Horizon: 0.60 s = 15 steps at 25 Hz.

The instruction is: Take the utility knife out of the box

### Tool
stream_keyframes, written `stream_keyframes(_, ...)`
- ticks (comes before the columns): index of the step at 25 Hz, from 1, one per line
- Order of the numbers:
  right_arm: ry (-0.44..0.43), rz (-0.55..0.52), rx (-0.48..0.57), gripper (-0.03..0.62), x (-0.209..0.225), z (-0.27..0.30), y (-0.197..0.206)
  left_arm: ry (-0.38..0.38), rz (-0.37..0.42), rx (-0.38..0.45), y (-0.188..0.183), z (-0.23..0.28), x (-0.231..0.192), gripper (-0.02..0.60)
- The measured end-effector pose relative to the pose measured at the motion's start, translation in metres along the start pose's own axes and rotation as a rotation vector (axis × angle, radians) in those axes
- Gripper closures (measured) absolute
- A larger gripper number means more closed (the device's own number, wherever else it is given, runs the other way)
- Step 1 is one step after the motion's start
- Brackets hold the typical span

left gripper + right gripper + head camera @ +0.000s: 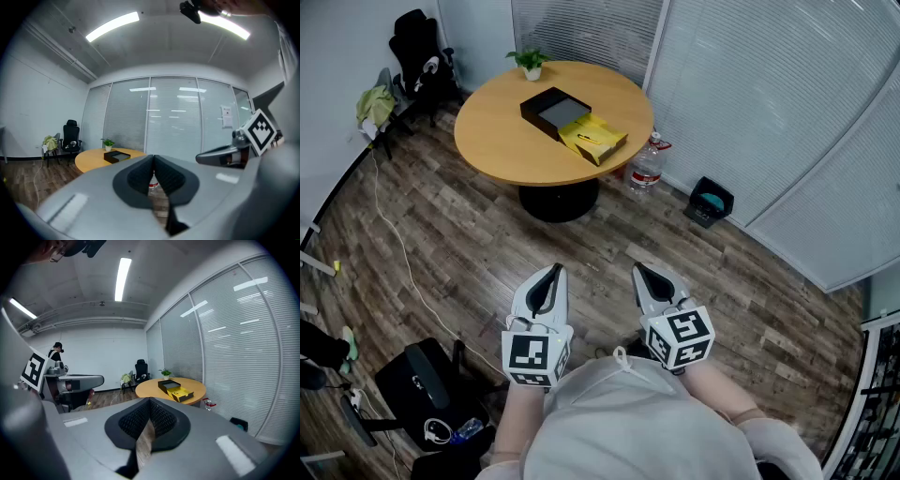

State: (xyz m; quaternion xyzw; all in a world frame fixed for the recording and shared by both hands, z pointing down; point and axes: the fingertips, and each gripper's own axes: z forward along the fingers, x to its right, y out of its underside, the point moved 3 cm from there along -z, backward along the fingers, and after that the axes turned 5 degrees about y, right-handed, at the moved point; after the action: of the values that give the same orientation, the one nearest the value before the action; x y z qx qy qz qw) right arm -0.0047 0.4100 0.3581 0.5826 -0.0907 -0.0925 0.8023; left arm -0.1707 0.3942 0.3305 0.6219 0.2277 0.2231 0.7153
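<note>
Peeking past jaws of left gripper (153,158), half-hidden water bottle (152,186).

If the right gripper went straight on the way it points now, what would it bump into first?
Nothing close; the way ahead of the right gripper looks free. It tips slightly down, so it would probably meet the wooden floor short of the round table, though depth is hard to judge.

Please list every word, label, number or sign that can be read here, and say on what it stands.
No text is readable.
Paper notice on the glass wall: print too small to read.
Bottle label: red, too blurred to read.
Marker cubes: black-and-white square patterns only, no words.
</note>
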Motion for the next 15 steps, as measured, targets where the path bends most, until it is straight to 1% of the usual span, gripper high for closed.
stream_keyframes(10,-0.007,0.012,-0.017,0.594,-0.001,0.008,0.003,0.002,-0.006,-0.018,0.003,0.006,-0.004,0.575)
stream_keyframes(15,-0.002,0.039,-0.011,0.594,0.003,0.015,0.002,-0.001,-0.021,-0.041,0.009,0.012,-0.008,0.575)
